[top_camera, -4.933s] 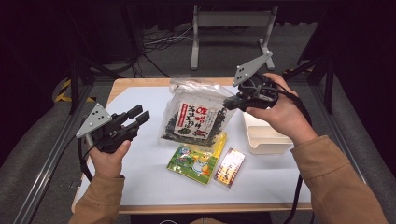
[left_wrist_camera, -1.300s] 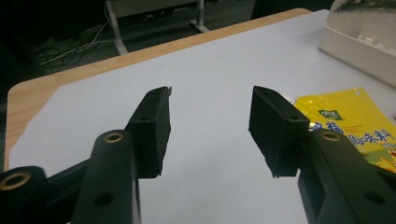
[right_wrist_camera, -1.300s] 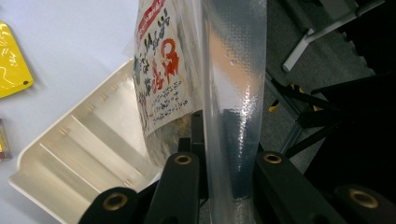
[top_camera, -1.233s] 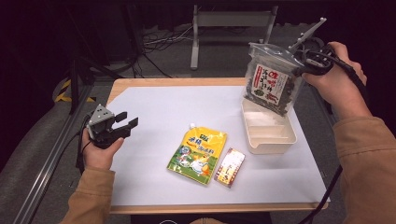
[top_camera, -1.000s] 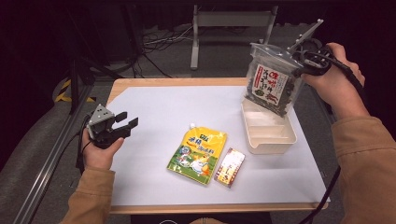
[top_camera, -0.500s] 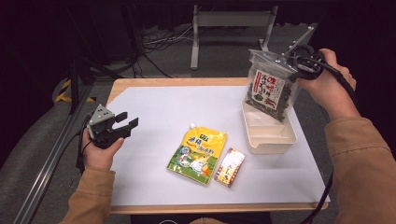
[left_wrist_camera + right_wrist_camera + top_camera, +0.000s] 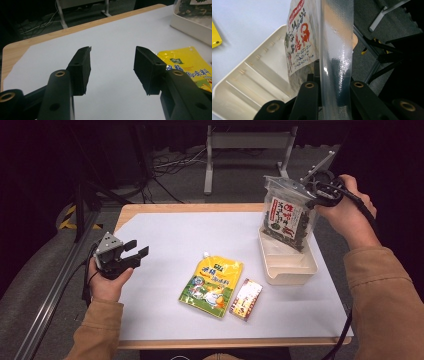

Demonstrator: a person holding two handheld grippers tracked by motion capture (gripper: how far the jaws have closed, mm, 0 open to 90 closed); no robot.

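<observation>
Nearest, a small snack bar (image 7: 245,298) and a yellow pouch (image 7: 212,281) are laid flat on the table (image 7: 165,235). At the left edge, the left tongs (image 7: 134,256) are held apart, empty. Farther right, the seaweed bag (image 7: 287,215) is clamped at its top by the right tongs (image 7: 310,187), hanging with its bottom inside the cream tray (image 7: 290,270).

table (image 7: 150,211): wooden, white sheet (image 7: 190,245) on top
floor (image 7: 45,270): grey carpet
far: grey metal stand (image 7: 245,140), cables (image 7: 170,165)
room: dark
</observation>
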